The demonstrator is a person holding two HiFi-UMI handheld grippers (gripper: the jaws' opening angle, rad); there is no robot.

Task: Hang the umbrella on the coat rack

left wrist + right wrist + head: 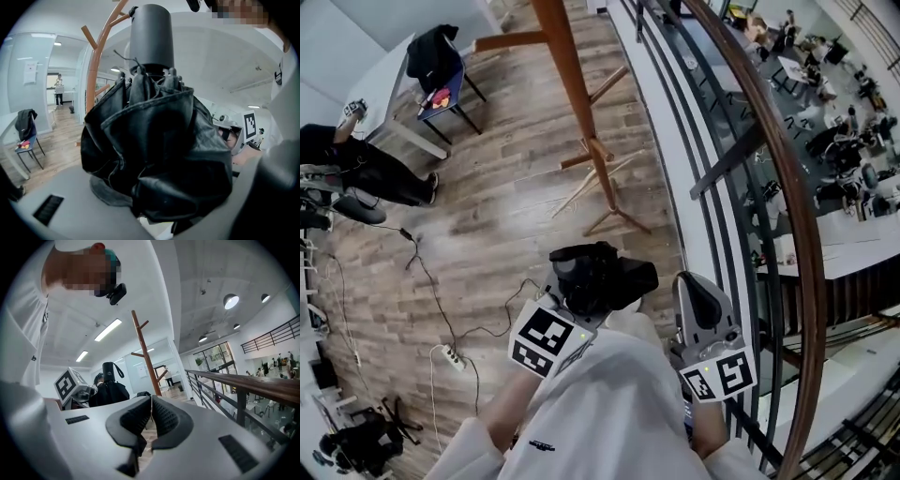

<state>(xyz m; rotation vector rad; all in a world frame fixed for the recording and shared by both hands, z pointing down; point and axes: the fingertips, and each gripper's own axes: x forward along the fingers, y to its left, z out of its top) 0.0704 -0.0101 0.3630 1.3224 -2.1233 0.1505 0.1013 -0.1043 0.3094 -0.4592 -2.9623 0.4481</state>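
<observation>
Umbrella [154, 154]: black, folded, canopy bunched loosely. It sat between the jaws of the left gripper [572, 305], which were clenched on the fabric bundle and spread wide around it. It was carried in the air over the wooden floor [487, 206], not yet on the rack.

Left gripper view: the bundle filled most of the frame, and its cylindrical handle [151, 35] pointed up and away from the camera. I could not see the pads themselves under the fabric. The head view showed only the umbrella's dark top just ahead of the marker cube. The right gripper view showed it side-on, upright, with a strap loop at the handle.

Right gripper [151, 404]: jaws pressed together, nothing between them. In the head view it sat beside the umbrella, apart from it, close to the railing [787, 187].

Coat rack [581, 103]: brown wooden pole with angled pegs on splayed feet, standing on the floor ahead of both grippers, well apart from the umbrella. The head view showed its foot. The gripper views showed its upper pegs, which looked bare.

Further out: a chair [445, 84] with a dark jacket draped on it at the far left, and a white power strip [453, 356] with a trailing cable on the floor. Only the left gripper view showed a person standing in the far corridor.
</observation>
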